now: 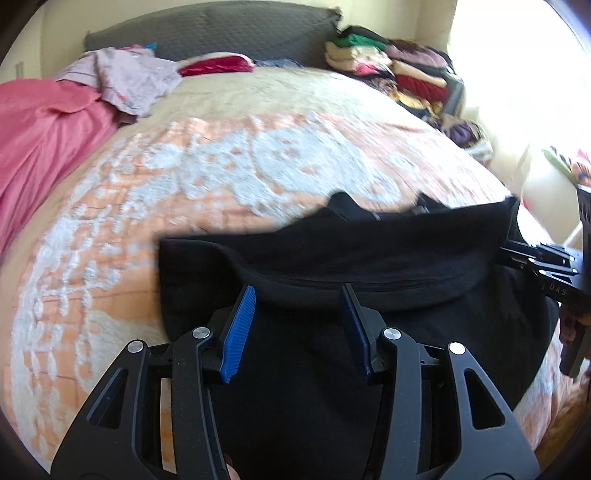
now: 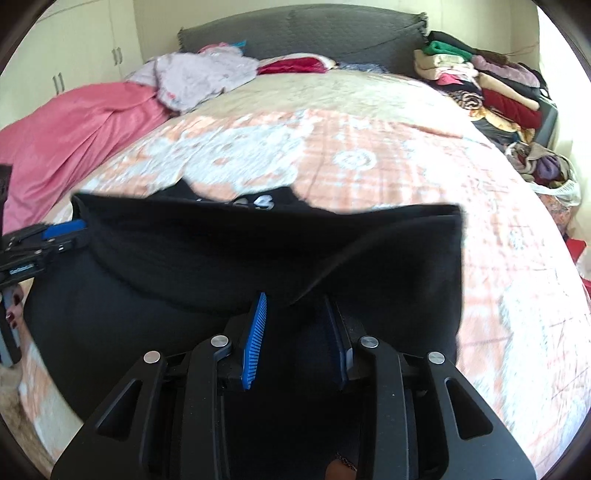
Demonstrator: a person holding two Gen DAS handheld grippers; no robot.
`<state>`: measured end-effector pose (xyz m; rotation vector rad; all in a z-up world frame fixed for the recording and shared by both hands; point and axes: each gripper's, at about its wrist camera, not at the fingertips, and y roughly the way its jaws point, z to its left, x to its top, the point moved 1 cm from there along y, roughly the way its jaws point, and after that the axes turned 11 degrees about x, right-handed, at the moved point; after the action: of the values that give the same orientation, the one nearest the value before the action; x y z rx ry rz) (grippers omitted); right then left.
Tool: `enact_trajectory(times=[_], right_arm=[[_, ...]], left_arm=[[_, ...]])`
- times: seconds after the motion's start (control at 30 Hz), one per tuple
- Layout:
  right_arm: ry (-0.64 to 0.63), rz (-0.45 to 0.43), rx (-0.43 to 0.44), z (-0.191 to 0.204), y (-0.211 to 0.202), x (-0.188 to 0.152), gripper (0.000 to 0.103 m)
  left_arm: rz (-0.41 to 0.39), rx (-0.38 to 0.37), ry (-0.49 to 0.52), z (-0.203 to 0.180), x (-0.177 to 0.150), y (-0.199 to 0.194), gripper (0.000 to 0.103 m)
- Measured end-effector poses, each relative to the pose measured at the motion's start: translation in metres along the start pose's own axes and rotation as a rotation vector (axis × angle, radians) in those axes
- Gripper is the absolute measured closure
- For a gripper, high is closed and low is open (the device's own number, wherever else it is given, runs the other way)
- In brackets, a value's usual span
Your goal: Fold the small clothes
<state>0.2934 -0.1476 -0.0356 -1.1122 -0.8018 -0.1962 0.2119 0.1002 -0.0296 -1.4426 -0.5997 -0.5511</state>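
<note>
A black garment (image 1: pixel 332 258) lies on the bed near its front edge, its far part folded over toward me; it also shows in the right wrist view (image 2: pixel 240 251), with white print at its far edge. My left gripper (image 1: pixel 297 291) is open, its blue pads (image 1: pixel 240 325) apart just above the fold's near edge, holding nothing. My right gripper (image 2: pixel 295 299) is open the same way over the fold. The right gripper shows at the right edge of the left wrist view (image 1: pixel 539 258); the left gripper shows at the left edge of the right wrist view (image 2: pixel 55 232).
The bed has an orange and white patterned cover (image 1: pixel 221 166). A pink sheet (image 1: pixel 44 133) and a lilac garment (image 1: pixel 129 77) lie far left. Stacked folded clothes (image 1: pixel 388 62) sit far right by the grey headboard (image 2: pixel 303 29). A bag of clothes (image 2: pixel 546 166) stands at the right.
</note>
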Motion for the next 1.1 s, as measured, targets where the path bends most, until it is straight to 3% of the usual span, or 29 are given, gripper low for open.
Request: enact_trajectory(times=[0.2,0.33,0.47,0.6,0.77,0.8,0.87,0.93,0.97,1.1], right_arm=[[0.058,-0.079,-0.037,-0.023,-0.018,0.007,0.072],[0.128,-0.119,-0.067,-0.045,-0.033,0.005,0.063],[0.163,-0.096,-0.124,-0.061,-0.036,0.003,0.052],[0.199,-0.026,-0.079,-0.072,-0.018,0.008,0.049],[0.223,-0.01,-0.014,-0.075,0.003,0.008,0.049],[0.224,-0.007,-0.009,-0.077,0.006,0.008,0.052],[0.225,-0.007,-0.016,-0.079,0.007,0.007,0.067],[0.24,-0.017,-0.01,-0.086,0.004,0.006,0.083],[0.254,-0.026,0.004,-0.089,0.001,0.006,0.085],[0.296,-0.07,0.047,-0.097,-0.013,0.005,0.094]], left_arm=[[-0.018,0.032,-0.098,0.036,0.006,-0.008,0.064],[0.003,0.039,-0.152,0.054,0.004,-0.004,0.064],[0.049,0.045,-0.18,0.067,0.001,0.007,0.064],[0.078,0.026,-0.183,0.068,-0.002,0.017,0.064],[0.081,0.006,-0.17,0.063,-0.003,0.022,0.064],[0.081,0.004,-0.169,0.062,-0.003,0.024,0.064],[0.085,0.005,-0.166,0.061,-0.004,0.028,0.066],[0.089,-0.001,-0.167,0.059,-0.005,0.032,0.078],[0.09,-0.001,-0.166,0.058,-0.006,0.033,0.088],[0.055,0.03,-0.132,0.051,-0.004,0.025,0.095]])
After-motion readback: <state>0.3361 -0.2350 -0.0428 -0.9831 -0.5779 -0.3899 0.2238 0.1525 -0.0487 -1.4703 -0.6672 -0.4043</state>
